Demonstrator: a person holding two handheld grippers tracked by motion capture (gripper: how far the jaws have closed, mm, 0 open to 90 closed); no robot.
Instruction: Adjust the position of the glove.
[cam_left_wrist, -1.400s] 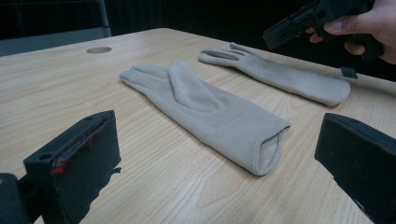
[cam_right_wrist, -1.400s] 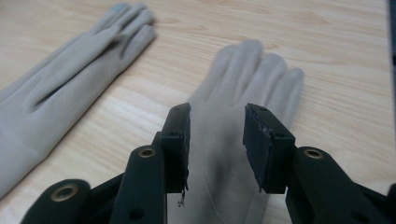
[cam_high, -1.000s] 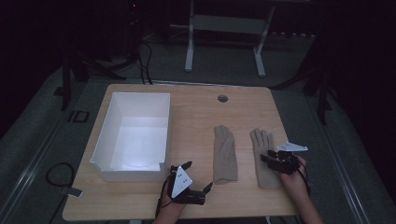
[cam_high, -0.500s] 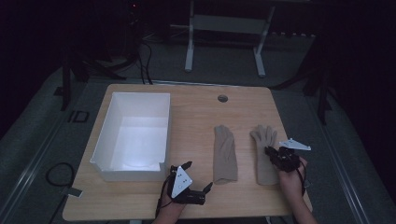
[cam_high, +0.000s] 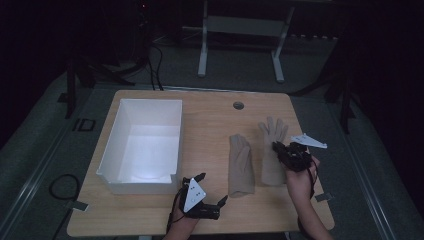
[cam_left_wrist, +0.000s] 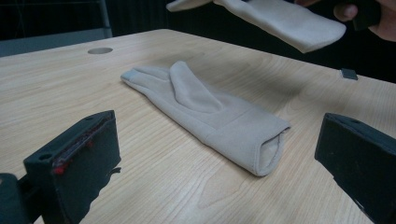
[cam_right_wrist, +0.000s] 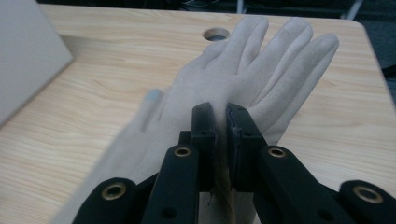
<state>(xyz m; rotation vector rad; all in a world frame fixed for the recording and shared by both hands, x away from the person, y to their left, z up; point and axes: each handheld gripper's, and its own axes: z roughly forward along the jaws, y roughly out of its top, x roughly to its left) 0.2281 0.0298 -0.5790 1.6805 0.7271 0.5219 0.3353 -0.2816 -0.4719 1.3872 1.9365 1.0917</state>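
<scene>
My right gripper (cam_right_wrist: 223, 122) hides the held glove's (cam_right_wrist: 261, 70) cuff; a blurred 2nd glove (cam_right_wrist: 140, 126) lies beside it. The box (cam_right_wrist: 25, 51) is cut off.

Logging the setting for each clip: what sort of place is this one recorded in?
Probably a lab or workshop set up for recording, kept dim. A light wooden table with a cable hole stands on grey floor, holding a white bin and two beige gloves; a metal stand frame sits behind it.
</scene>
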